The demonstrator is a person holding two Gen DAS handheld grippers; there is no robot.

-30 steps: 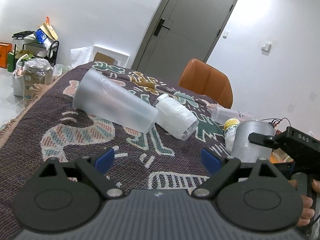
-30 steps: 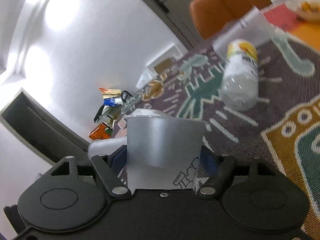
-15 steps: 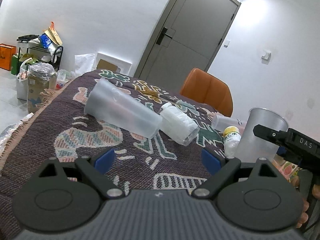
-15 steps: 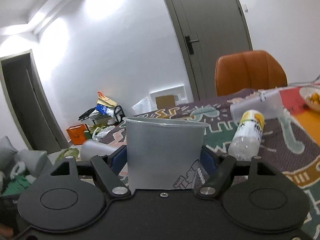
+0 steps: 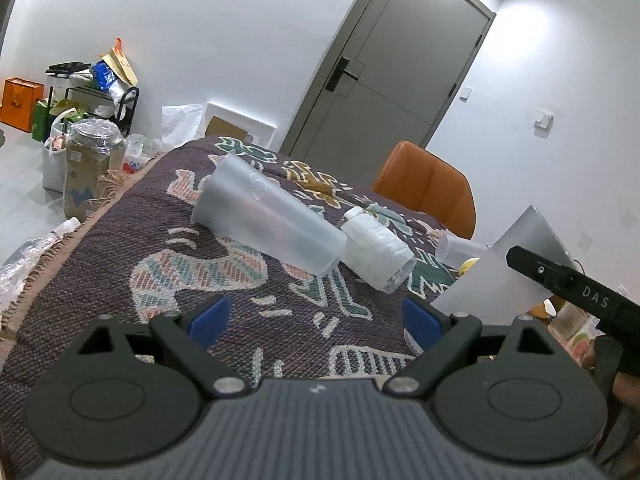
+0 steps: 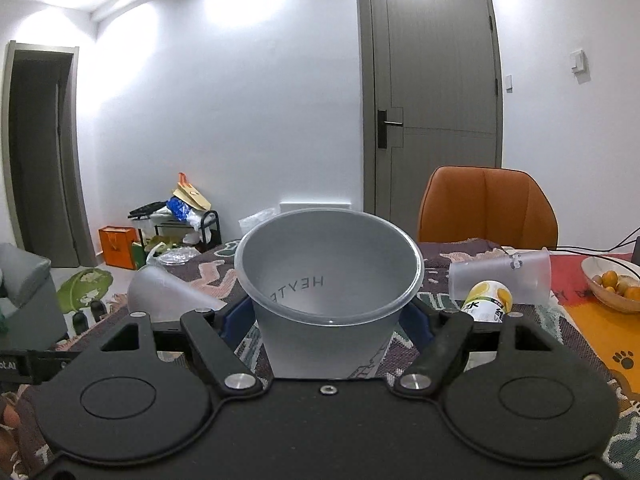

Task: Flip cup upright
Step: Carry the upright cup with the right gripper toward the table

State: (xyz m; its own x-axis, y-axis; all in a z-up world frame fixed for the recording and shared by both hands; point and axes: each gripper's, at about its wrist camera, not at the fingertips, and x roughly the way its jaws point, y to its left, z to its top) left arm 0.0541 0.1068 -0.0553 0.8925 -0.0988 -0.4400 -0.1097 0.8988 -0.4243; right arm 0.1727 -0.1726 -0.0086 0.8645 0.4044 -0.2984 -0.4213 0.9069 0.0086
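Note:
My right gripper [image 6: 328, 320] is shut on a frosted plastic cup [image 6: 328, 280], mouth up and tipped toward the camera, above the patterned tablecloth [image 6: 440, 304]. The same cup [image 5: 500, 272] shows at the right of the left wrist view, tilted, held by the black right gripper [image 5: 576, 292]. My left gripper [image 5: 316, 320] is open and empty over the cloth. A tall frosted cup [image 5: 268, 224] lies on its side ahead of it, and it also shows in the right wrist view [image 6: 164, 292].
A white wrapped bottle [image 5: 380, 252] lies beside the tall cup. Another frosted cup [image 6: 500, 276] and a yellow-labelled bottle [image 6: 486, 300] lie on the right. A fruit bowl [image 6: 612, 284] sits far right. An orange chair [image 6: 488, 208] stands behind the table.
My right gripper has turned the held cup from bottom-up to mouth-up, now tipped toward the camera. The left gripper has lifted slightly and stayed open.

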